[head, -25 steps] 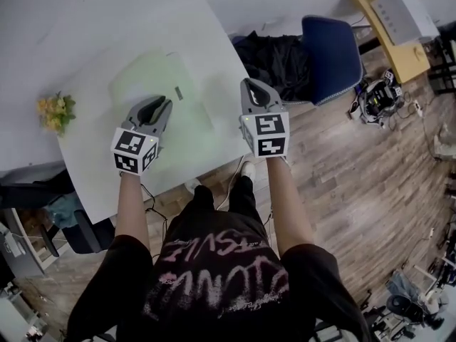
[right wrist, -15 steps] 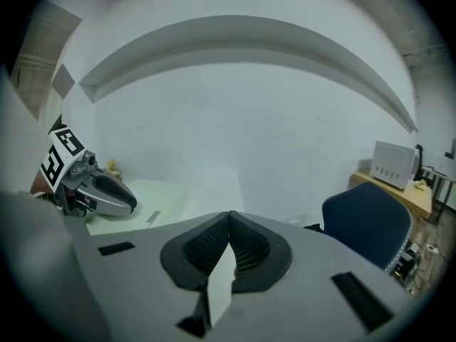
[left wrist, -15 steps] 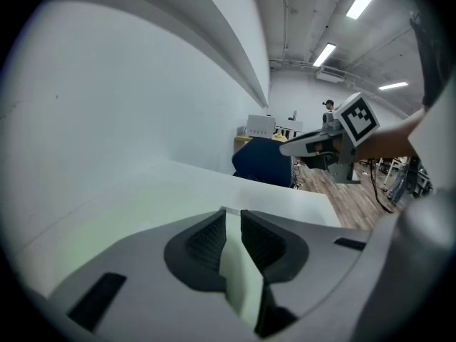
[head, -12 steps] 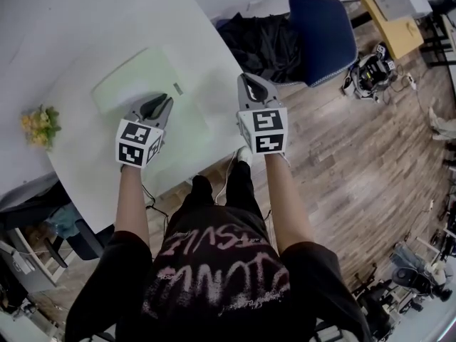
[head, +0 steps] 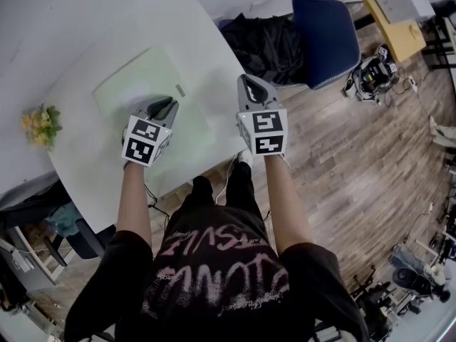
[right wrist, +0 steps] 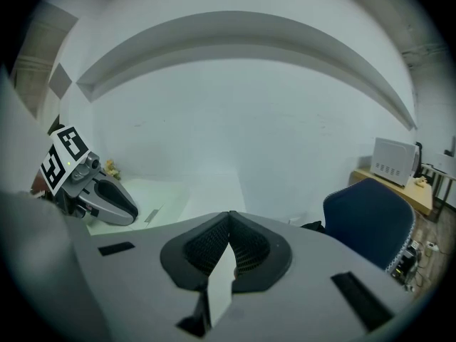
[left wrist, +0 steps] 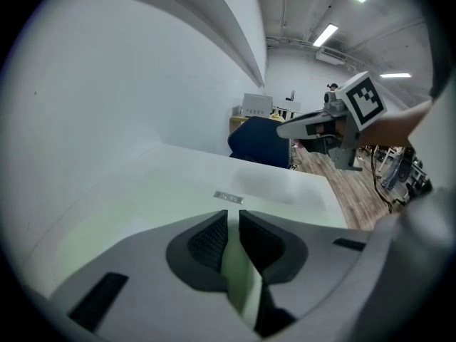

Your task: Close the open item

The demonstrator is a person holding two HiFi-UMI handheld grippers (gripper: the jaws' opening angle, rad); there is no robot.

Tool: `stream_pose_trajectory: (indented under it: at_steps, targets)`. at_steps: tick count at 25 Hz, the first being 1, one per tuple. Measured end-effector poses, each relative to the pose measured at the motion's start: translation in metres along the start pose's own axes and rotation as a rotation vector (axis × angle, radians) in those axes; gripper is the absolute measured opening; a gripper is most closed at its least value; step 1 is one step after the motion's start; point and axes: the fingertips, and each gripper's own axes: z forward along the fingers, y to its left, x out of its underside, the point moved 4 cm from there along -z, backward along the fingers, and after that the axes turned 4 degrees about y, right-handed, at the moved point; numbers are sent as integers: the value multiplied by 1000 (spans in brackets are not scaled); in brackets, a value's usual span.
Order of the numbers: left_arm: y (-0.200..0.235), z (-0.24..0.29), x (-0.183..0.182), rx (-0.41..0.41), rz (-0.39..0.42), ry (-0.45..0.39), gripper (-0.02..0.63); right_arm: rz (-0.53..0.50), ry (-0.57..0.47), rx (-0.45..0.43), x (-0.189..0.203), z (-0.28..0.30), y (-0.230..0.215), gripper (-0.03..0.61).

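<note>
Though washed out against the white table (head: 85, 169), reads as one flat pale green item (head: 142, 77), with a small grey label (head: 180, 90) on its top face.

- Location: lies directly beneath and ahead of the fingertips of the left gripper (head: 168, 105); well off to the left of the fingertips of the right gripper (head: 248, 82).
- Left gripper: pads drawn close but not meeting, a narrow slit between them, nothing pinched.
- Right gripper: pads clenched tip to tip, empty, held in the air about level with the left, near the table's edge.
- Item condition: appears flat, with no raised lid or flap; possibly closed already, seam not discernible in the glare.
- Task status: judged at or near its end, provided truly flat; otherwise left to do: top face pressed down.
- Sundries: yellow flowers (head: 39, 125) far left of the left fingers; blue chair (head: 324, 38) ahead and right of the right fingers.
</note>
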Motion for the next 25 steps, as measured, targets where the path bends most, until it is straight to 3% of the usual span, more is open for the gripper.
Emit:
stream_pose_trajectory:
  at_steps: [12, 19, 25]
  targets:
    - [2, 0, -4, 18, -23, 21, 53, -1, -1, -13, -1, -2, 1, 11]
    - [10, -23, -12, -36, -80, -73, 41, -30, -26, -36, -16, -5, 6, 11]
    - [17, -55, -2, -130, -135, -131, 41, -64, -48, -89, -29, -4, 27, 11]
